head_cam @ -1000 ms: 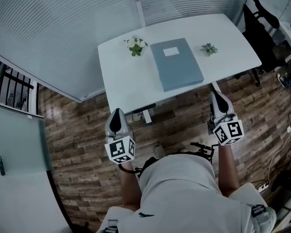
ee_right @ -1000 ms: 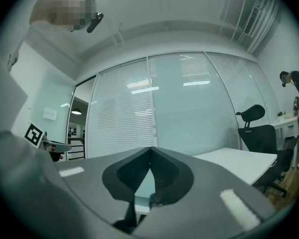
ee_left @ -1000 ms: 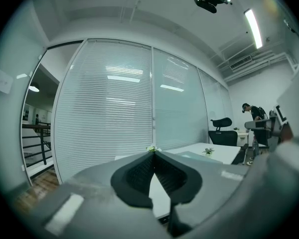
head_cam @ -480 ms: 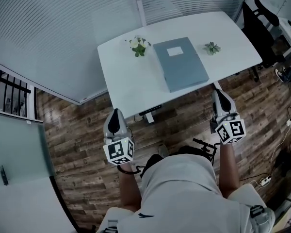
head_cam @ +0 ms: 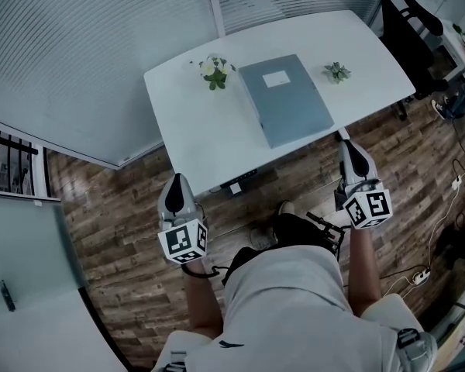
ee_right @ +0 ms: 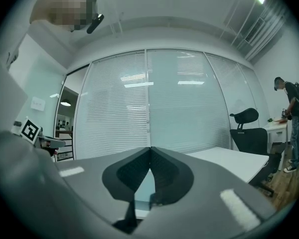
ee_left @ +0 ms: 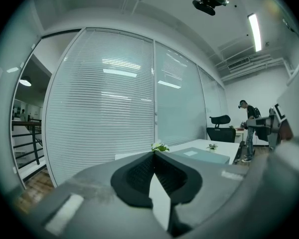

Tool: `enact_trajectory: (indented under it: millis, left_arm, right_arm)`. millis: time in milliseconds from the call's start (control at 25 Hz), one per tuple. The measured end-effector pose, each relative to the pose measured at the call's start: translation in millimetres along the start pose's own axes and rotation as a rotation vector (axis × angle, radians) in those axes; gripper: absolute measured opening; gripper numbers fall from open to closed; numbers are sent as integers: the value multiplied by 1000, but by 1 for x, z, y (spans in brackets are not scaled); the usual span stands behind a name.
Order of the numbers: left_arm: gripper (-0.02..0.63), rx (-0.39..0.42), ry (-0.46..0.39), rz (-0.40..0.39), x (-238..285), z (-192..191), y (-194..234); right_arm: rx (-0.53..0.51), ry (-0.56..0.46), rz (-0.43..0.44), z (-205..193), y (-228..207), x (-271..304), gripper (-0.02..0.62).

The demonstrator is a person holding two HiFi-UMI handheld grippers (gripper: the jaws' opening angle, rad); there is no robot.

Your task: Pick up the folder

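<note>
The blue-grey folder (head_cam: 285,99) lies flat on the white table (head_cam: 186,130), with a white label near its far end. It also shows low and far off in the left gripper view, as the folder (ee_left: 204,156) past the jaws. My left gripper (head_cam: 176,178) hangs over the wooden floor at the table's near edge, left of the folder, shut and empty. My right gripper (head_cam: 349,144) is just off the near edge, right of the folder's near corner, also shut with nothing held. Both pairs of jaws meet tip to tip: left gripper (ee_left: 153,154), right gripper (ee_right: 150,148).
A pot of white flowers (head_cam: 215,70) stands left of the folder and a small green plant (head_cam: 337,71) to its right. A black office chair (head_cam: 411,29) is at the table's far right. Glass walls with blinds run behind. A person (ee_left: 249,128) stands far right.
The left gripper has drifted left and slightly down in the head view. A foot now shows under the table's near edge. The folder lies as before and both grippers stay shut.
</note>
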State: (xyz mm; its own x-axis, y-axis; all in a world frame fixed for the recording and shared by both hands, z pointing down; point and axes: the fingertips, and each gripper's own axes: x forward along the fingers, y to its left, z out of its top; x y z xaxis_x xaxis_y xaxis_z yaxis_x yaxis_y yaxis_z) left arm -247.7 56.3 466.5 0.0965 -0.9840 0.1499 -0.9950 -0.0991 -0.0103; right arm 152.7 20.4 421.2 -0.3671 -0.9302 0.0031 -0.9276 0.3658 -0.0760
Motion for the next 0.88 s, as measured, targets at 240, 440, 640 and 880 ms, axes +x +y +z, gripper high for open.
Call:
enact_trajectory:
  millis: [240, 440, 640, 880]
  left_arm:
    - [6, 0, 12, 6, 34, 0, -10]
    - [6, -9, 15, 21, 70, 7, -20]
    - [6, -15, 22, 43, 103, 12, -34]
    - [6, -12, 44, 66, 127, 13, -52]
  right_arm:
    - [7, 5, 5, -3, -28, 29, 1]
    - [18, -2, 17, 3, -59, 66, 1]
    - [15, 7, 48, 5, -88, 99, 2]
    - [20, 34, 104, 1, -112, 129, 2]
